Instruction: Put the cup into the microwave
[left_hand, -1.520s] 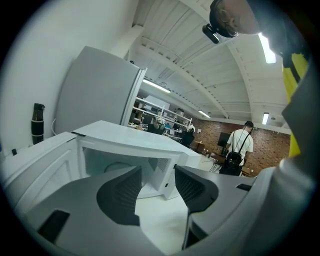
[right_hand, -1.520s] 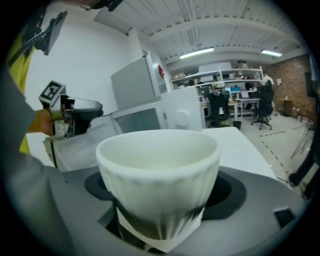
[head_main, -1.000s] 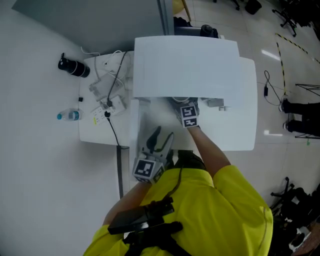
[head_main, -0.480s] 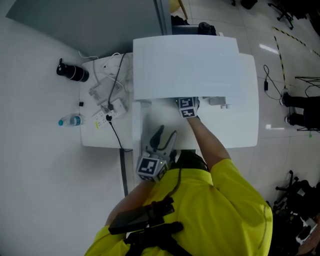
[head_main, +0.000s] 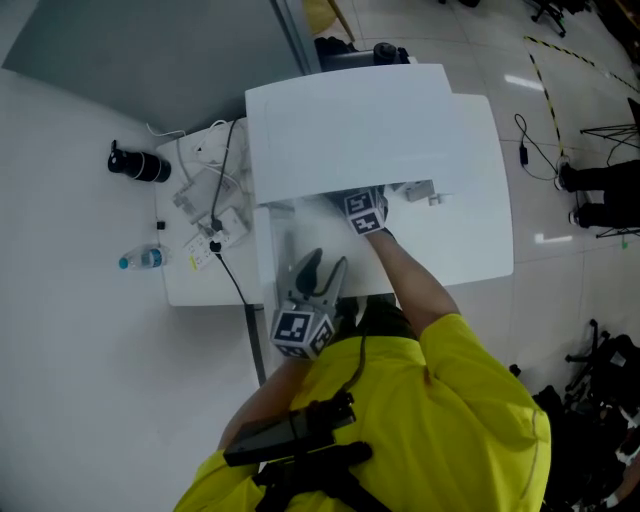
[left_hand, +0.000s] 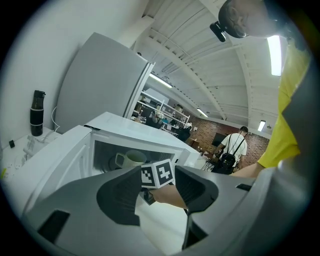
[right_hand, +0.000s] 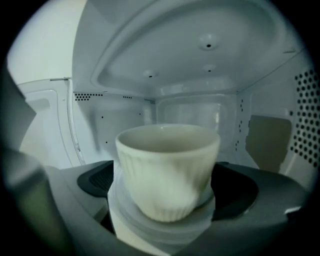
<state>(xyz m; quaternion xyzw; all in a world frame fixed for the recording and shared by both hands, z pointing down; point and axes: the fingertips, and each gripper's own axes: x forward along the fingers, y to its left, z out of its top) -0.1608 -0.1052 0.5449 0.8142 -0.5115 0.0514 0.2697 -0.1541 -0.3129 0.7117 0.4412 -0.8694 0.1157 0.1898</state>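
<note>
A ribbed white cup stands upright inside the open white microwave, on its round turntable. My right gripper reaches into the cavity with the cup between its jaws. The jaws are opening, and the dark pads stand a little off the cup's sides. In the head view only its marker cube shows at the microwave's mouth. My left gripper hovers open in front of the microwave with nothing between its fingers. In the left gripper view the cup shows inside the cavity, its handle to the left.
The microwave door is swung open to the left. Left of the microwave on the white table lie a black bottle, a small water bottle and a power strip with cables. A person with a backpack stands far off.
My right gripper has pushed further into the microwave, its marker cube now at the mouth. The left gripper has kept its place in front.
</note>
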